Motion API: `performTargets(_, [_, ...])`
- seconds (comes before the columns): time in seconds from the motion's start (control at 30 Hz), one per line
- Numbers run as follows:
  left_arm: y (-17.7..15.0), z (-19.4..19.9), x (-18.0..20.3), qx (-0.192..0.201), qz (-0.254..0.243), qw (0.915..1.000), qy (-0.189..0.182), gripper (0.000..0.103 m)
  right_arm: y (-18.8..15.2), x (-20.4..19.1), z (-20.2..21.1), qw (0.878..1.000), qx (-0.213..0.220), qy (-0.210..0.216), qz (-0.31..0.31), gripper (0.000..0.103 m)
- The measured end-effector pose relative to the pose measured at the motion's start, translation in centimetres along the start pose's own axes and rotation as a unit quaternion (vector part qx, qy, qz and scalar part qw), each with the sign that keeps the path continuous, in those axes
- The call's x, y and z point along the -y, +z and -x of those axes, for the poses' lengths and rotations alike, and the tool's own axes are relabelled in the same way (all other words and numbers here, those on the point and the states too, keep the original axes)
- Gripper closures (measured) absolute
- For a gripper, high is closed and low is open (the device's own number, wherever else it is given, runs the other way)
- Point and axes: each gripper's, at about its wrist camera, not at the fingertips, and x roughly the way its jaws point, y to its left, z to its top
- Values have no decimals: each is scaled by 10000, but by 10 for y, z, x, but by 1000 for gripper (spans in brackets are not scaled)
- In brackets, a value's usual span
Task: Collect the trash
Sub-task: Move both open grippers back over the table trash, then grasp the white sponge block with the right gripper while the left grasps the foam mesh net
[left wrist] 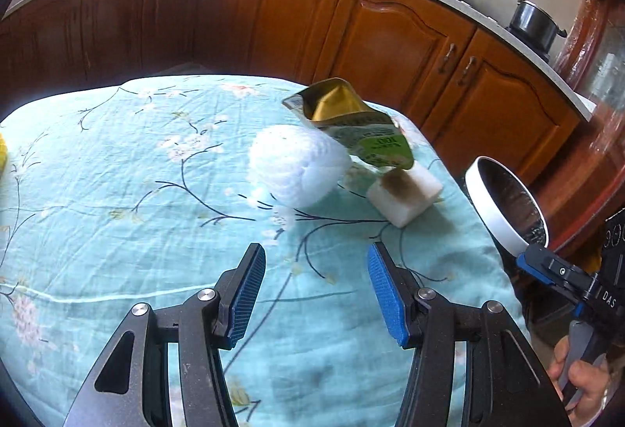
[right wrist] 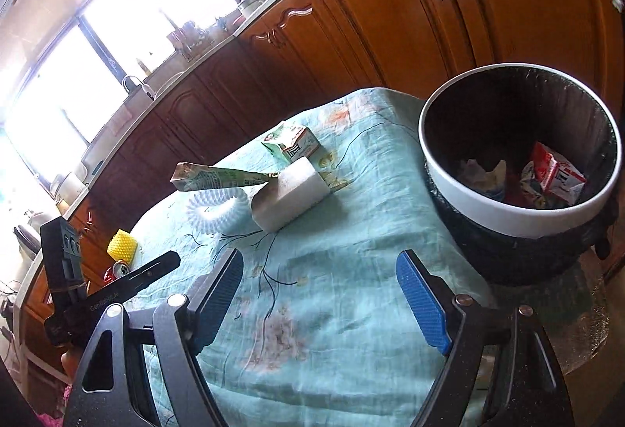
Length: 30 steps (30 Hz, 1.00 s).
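Note:
On the teal floral tablecloth (left wrist: 117, 192) lie a white foam net sleeve (left wrist: 297, 169), a green and gold pouch (left wrist: 351, 122) and a white foam block (left wrist: 406, 192) with a brown stain. My left gripper (left wrist: 316, 270) hovers open just short of the sleeve, nothing between its blue pads. In the right wrist view my right gripper (right wrist: 320, 286) is also open and empty above the cloth, with the foam block (right wrist: 289, 192), sleeve (right wrist: 215, 208), pouch (right wrist: 218, 177) and a small green carton (right wrist: 293, 145) ahead. The white-rimmed trash bin (right wrist: 468, 200) stands right of the table.
The bin holds a red and white carton (right wrist: 554, 173) and crumpled paper (right wrist: 484, 173). A yellow foam net (right wrist: 123, 245) and a red can (right wrist: 117, 268) lie at the table's far left. Wooden cabinets (left wrist: 390, 36) run behind the table. A hand (left wrist: 582, 380) grips the right tool's handle.

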Motion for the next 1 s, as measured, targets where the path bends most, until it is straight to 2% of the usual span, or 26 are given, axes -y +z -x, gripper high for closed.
performTargets(0.13, [11,-8,-15,25,123,9998,181,49,12,-5,-25,9999,-121,-7,-13,22])
performTargets(0.3, [28,-25,-24,17,172,9996,233,50,30,-8,-55,9998,-202,-55,-38,36])
performTargets(0.4, [35,-39,-23,-26,167,9996,217,50,40,-7,-72,9997,-205,-79,-70,41])
performTargets(0.63, [48,-70,-21,-113,39,9999,40,50,60,-10,-103,9994,-299,-134,147,42])
performTargets(0.67, [49,-73,-20,-118,11,9999,-2,50,61,-10,-108,9990,-367,-128,200,46])
performTargets(0.7, [50,-75,-19,-111,-17,9999,-22,51,61,-11,-112,9986,-444,-127,245,57])
performTargets(0.73, [51,-77,-17,-92,-53,9999,-28,56,60,-11,-117,9982,-520,-133,281,66])
performTargets(0.87, [53,-89,-14,-159,-108,9997,-123,77,54,-16,-113,9977,-486,-164,445,73])
performTargets(1.0, [53,-92,-8,-197,-215,9994,-161,80,51,-16,-98,9983,-407,-76,416,80])
